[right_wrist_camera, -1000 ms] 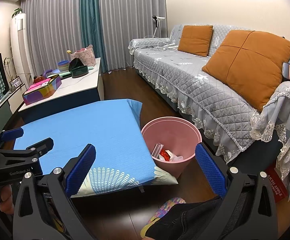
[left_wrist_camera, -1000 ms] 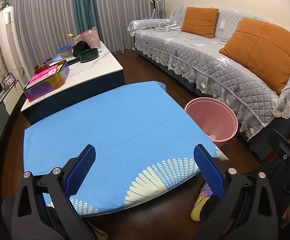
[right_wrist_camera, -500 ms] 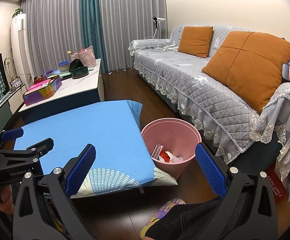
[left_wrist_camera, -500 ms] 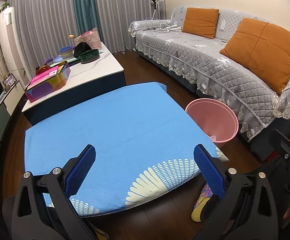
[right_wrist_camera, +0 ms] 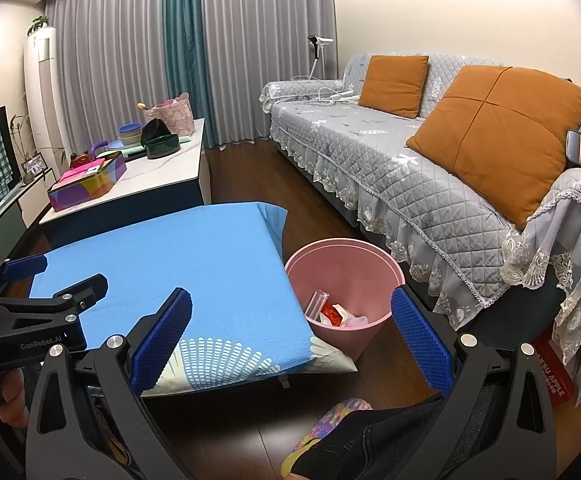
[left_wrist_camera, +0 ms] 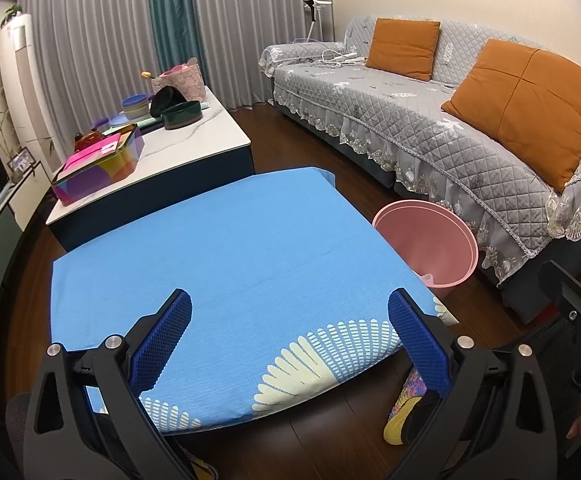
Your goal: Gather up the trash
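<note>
A pink bin stands on the floor at the right edge of the blue-covered table. It holds trash: a red wrapper, clear plastic and white paper. The bin also shows in the left wrist view. My left gripper is open and empty above the near edge of the blue table. My right gripper is open and empty, held near the bin. The left gripper also shows at the left of the right wrist view.
A grey sofa with orange cushions runs along the right. A white low table behind the blue one carries bowls, a basket and a colourful box. The person's foot in a colourful slipper rests on the dark wood floor.
</note>
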A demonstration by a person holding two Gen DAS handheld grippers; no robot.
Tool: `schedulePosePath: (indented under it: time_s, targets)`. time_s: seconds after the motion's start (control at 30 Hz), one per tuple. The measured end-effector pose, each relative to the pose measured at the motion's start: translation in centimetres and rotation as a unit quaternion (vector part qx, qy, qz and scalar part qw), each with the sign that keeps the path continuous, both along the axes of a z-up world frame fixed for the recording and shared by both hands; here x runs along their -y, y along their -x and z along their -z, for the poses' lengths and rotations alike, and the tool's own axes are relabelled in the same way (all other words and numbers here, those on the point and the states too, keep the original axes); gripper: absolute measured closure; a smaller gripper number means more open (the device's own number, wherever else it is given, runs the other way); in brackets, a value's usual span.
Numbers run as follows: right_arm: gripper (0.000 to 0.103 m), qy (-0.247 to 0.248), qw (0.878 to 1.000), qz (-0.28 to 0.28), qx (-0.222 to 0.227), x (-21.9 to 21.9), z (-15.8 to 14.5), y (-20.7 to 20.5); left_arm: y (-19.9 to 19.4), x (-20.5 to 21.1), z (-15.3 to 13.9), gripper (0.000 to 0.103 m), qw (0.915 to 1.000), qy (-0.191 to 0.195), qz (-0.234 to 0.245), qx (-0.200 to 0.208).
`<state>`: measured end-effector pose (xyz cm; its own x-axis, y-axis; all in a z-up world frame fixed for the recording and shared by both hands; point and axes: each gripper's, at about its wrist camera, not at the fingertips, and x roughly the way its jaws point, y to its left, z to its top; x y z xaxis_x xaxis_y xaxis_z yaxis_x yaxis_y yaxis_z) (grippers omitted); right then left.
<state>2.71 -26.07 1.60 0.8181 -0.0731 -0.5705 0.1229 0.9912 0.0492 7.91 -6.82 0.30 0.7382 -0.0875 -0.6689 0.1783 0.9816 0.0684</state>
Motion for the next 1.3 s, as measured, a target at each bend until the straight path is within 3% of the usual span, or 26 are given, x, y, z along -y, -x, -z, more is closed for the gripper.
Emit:
schedulePosePath:
  time_s: [1.3]
  targets:
    - [0.005, 0.01, 1.0, -0.003, 0.004, -0.9, -0.22, 0.03, -0.02, -0.4, -0.01, 0.007, 1.0, -0.009, -0.001, 0.004]
